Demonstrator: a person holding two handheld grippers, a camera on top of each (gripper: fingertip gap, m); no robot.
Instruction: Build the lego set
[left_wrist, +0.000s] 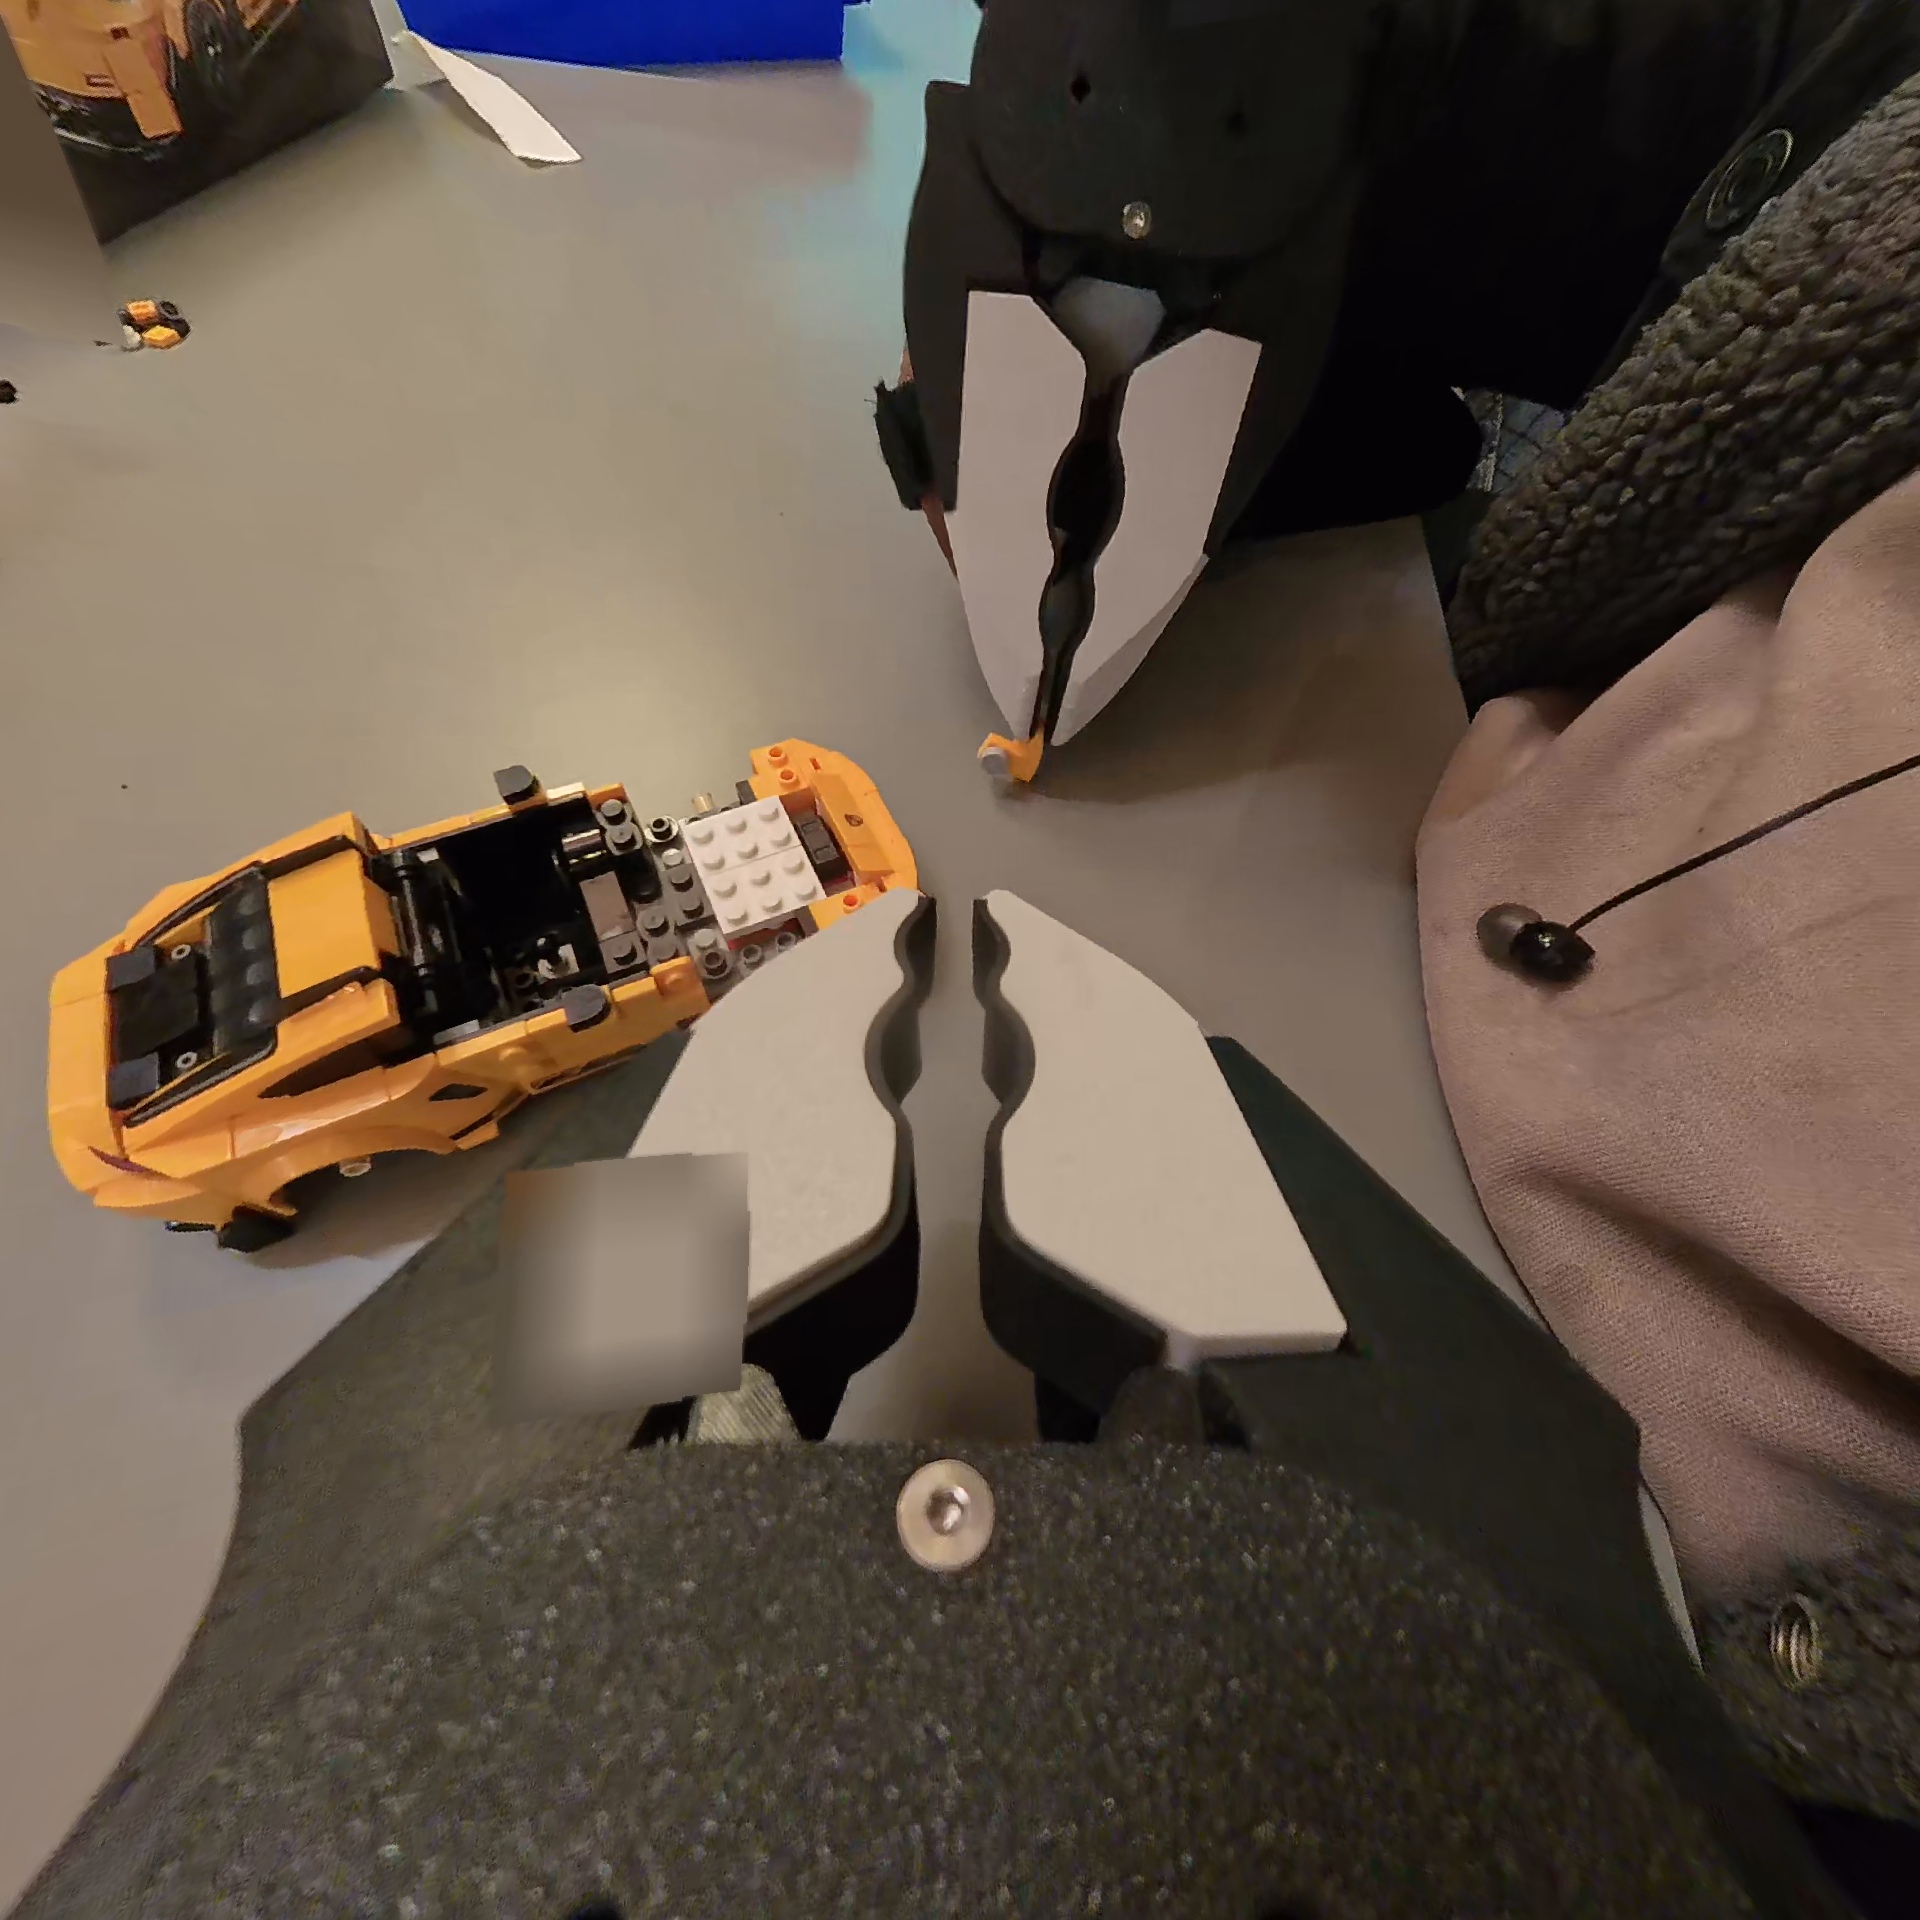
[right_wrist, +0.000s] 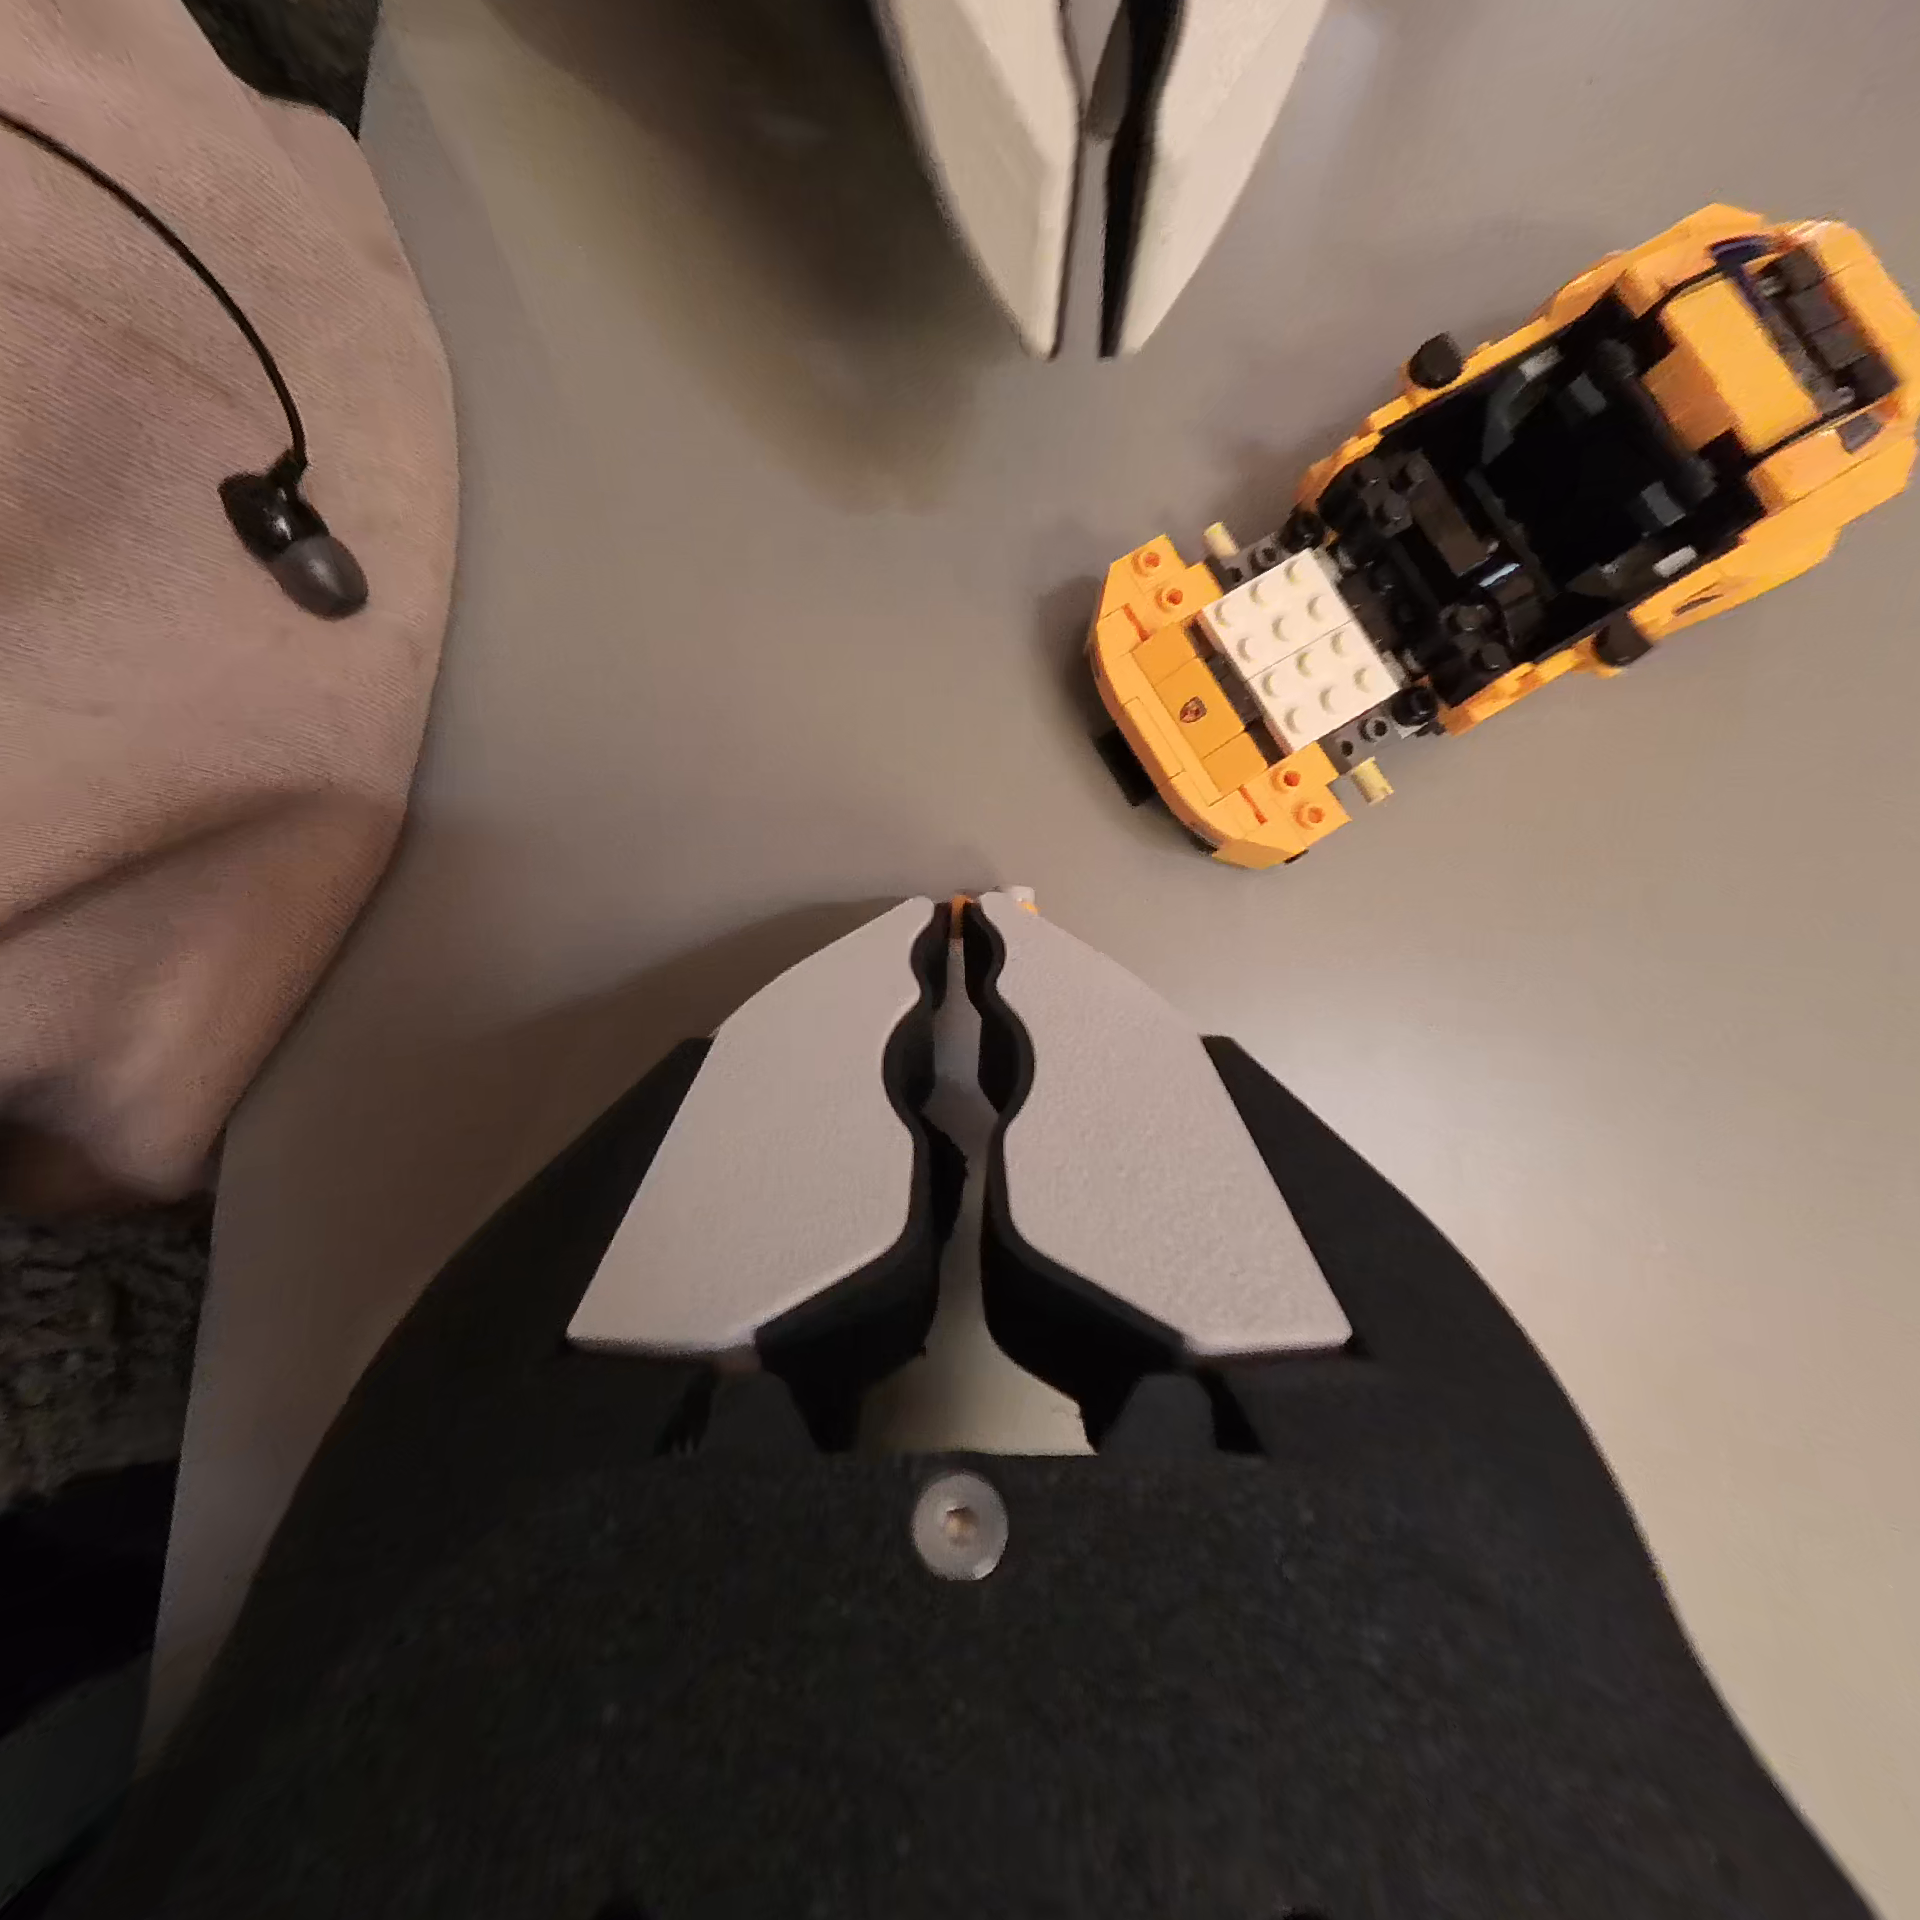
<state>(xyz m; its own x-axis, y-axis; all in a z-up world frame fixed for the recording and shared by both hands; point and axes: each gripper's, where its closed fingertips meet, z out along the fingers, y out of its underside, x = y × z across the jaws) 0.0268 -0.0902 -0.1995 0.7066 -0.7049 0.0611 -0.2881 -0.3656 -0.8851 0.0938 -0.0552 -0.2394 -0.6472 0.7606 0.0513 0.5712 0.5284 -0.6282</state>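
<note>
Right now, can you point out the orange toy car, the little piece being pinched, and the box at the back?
orange car (left_wrist: 312, 1049): left wrist view, on its orange side panel.
small orange piece (left_wrist: 1010, 756): left wrist view, on the bit poking out of the right gripper's (left_wrist: 1044, 727) tips.
set box (left_wrist: 156, 94): left wrist view, on its printed front.

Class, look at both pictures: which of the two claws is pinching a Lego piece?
The right claw, shut on a small orange-and-grey Lego piece at its tips. The left claw holds nothing, with a narrow gap between its tips.

car: glossy plastic | table: smooth matt | left hand-held gripper: grainy matt plastic
</note>
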